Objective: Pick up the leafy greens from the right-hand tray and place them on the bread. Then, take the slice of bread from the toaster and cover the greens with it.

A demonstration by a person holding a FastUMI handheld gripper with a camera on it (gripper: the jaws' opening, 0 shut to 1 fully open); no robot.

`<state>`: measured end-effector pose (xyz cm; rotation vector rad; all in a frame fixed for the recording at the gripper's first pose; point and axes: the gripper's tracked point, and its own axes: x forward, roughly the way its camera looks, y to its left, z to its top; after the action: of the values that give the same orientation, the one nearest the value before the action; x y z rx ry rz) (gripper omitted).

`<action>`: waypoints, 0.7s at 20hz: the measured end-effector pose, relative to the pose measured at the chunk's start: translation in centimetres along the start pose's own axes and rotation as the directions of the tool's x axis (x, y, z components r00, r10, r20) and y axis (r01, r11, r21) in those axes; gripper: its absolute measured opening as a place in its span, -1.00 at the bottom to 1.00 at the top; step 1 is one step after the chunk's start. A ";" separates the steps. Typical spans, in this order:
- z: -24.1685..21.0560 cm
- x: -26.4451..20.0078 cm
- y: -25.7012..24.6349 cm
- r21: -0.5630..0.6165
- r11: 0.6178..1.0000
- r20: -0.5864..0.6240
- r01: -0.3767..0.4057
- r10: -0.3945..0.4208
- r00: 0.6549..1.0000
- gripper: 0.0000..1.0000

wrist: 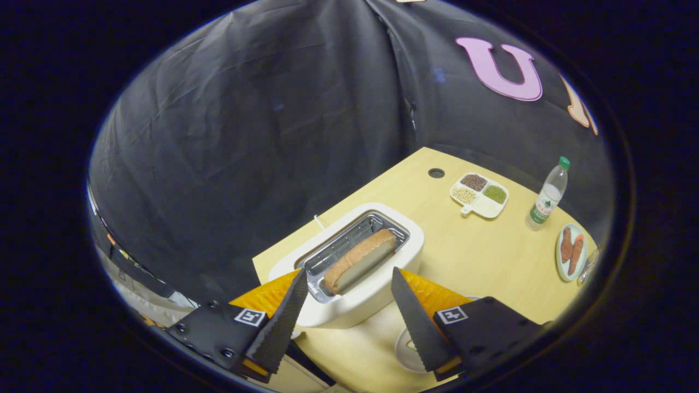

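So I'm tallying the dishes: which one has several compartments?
The white divided tray beyond the toaster, holding beans and grains; the pale oval plate of sausages is undivided. Hand-held gripper open.

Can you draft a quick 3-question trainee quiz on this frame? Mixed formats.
1. True or false: the gripper is shut on the slice of bread.
2. Multiple choice: the slice of bread sits A) on the plate of sausages B) in the toaster slot C) in the divided tray.
3. Fill in: beside the divided tray stands a plastic ___ with a green cap.

Key: 1 false, it is open, fingers either side of the toaster. 2 B. 3 bottle.
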<state>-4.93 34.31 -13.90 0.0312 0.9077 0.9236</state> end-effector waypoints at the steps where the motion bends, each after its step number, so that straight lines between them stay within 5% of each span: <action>1: -0.1 0.5 0.2 0.003 1.000 -0.006 -0.001 0.001 1.000 0.96; 5: 0.4 2.0 0.2 0.044 0.999 -0.023 0.011 -0.010 1.000 0.96; 11: 0.0 3.8 -0.2 0.070 0.997 -0.074 0.030 -0.024 0.997 0.71; 14: 0.0 4.2 -0.2 0.084 0.996 -0.082 0.016 -0.009 0.997 0.24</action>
<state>-3.65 37.12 -16.77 0.0606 1.0217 0.8798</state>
